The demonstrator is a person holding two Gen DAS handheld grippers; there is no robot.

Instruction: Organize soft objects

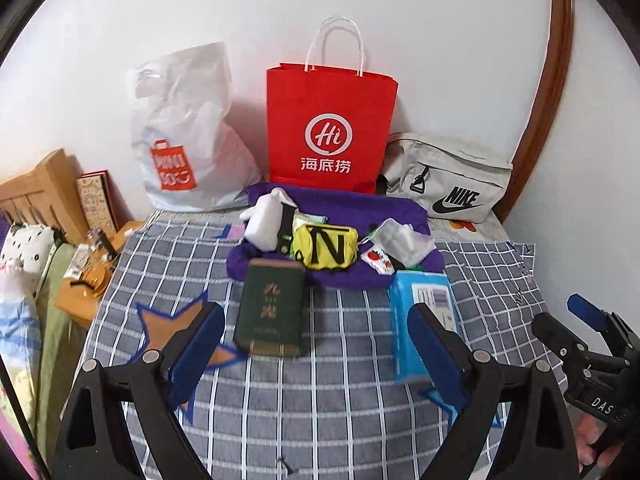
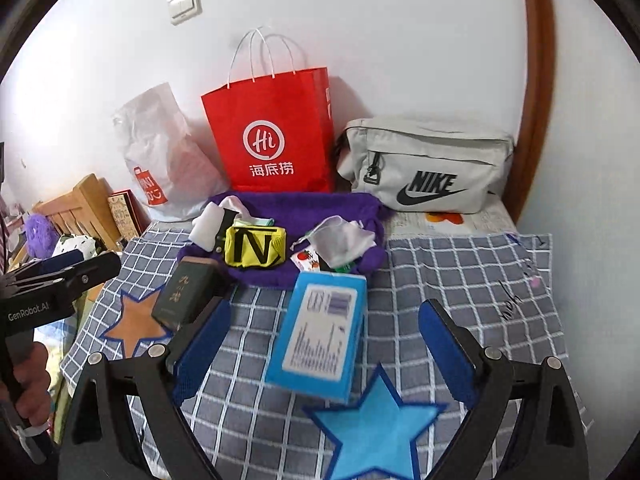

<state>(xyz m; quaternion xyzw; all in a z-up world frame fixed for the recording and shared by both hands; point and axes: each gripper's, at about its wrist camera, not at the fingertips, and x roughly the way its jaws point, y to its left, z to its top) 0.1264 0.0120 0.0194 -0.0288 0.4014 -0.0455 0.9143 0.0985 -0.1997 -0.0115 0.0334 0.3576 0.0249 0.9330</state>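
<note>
Home bedroom. Work surface is a bed under a grey checked cloth (image 1: 360, 400), pushed against a white wall with a light switch (image 2: 184, 5). Wooden headboard (image 1: 44, 192) at left, with bedding and a spotted pillow (image 1: 24, 248) beside it. Household clutter along the wall: Miniso plastic bag (image 1: 184, 136), red Haidilao paper bag (image 1: 330, 128), grey Nike pouch (image 2: 428, 168). Curved brown wooden frame (image 1: 548, 92) at right.

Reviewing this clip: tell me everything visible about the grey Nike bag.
The grey Nike bag is a soft fabric pouch with a black swoosh and lettering, a dark zipper pull with a ring at its front left, and a zipped top. It looks closed, lying lengthwise against the white wall, right of the red paper bag.
</note>
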